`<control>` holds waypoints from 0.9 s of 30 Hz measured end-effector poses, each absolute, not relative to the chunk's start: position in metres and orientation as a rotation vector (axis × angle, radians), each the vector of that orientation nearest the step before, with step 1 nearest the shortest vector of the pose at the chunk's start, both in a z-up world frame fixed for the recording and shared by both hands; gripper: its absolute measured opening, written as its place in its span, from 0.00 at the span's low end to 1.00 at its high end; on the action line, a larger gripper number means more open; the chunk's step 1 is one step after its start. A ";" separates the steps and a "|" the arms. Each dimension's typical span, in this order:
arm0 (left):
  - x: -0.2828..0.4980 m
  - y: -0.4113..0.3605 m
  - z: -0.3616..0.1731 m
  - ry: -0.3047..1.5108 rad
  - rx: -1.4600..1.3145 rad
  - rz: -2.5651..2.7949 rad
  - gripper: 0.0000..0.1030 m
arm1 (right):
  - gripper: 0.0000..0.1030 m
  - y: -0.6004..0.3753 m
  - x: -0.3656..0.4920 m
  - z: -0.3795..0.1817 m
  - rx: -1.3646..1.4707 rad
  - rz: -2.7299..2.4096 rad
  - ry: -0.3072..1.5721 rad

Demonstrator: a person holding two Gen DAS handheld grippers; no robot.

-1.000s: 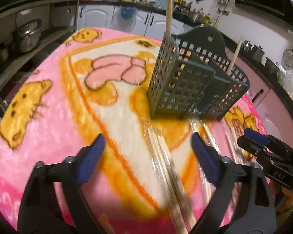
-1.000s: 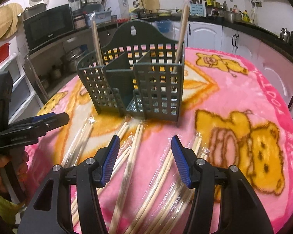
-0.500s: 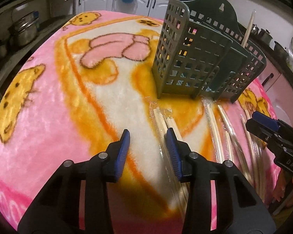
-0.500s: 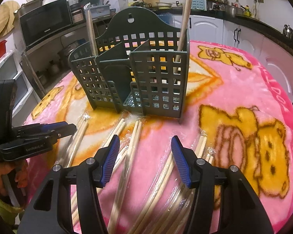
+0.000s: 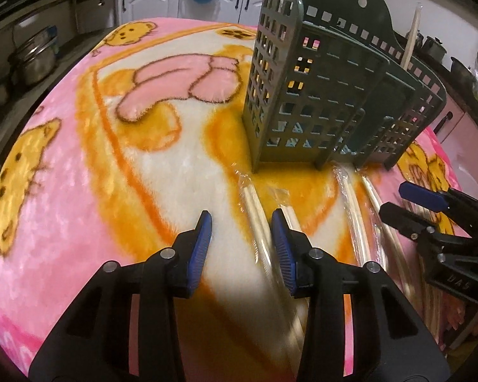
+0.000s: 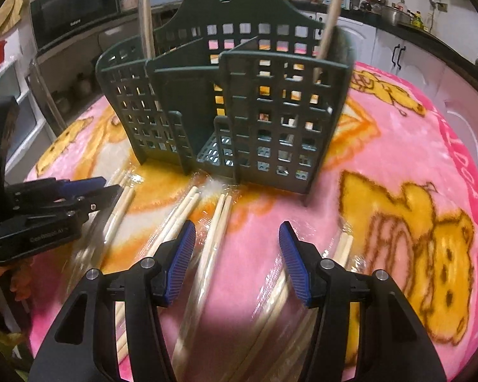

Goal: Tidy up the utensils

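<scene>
Over wrapped chopsticks (image 5: pixel 255 210), left claw (image 5: pixel 241 232) has narrowed

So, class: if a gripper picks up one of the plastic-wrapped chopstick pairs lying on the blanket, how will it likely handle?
The wrapped chopstick pair looks thin and wooden, so probably stiff and light. Its glossy clear wrapper may be slippery against the pads. The plush blanket should keep it from rolling, though it may sink in slightly, making it harder to get under.
</scene>
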State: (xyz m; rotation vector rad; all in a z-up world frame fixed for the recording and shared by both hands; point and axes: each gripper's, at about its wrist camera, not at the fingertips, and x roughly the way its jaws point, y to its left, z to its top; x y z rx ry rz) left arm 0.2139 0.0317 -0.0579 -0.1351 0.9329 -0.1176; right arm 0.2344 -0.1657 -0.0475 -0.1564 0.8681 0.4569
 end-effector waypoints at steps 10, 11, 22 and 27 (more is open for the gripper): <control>0.231 0.038 -0.058 0.944 -0.167 -0.124 0.31 | 0.36 -0.147 0.252 -0.056 -0.187 0.443 0.908; 0.233 0.038 -0.058 0.944 -0.171 -0.127 0.31 | 0.33 -0.146 0.254 -0.056 -0.187 0.438 0.911; 0.244 0.050 -0.059 0.950 -0.211 -0.139 0.12 | 0.10 -0.144 0.264 -0.056 -0.122 0.444 0.926; 0.243 0.064 -0.060 0.954 -0.290 -0.164 0.06 | 0.09 -0.155 0.260 -0.050 -0.060 0.469 0.922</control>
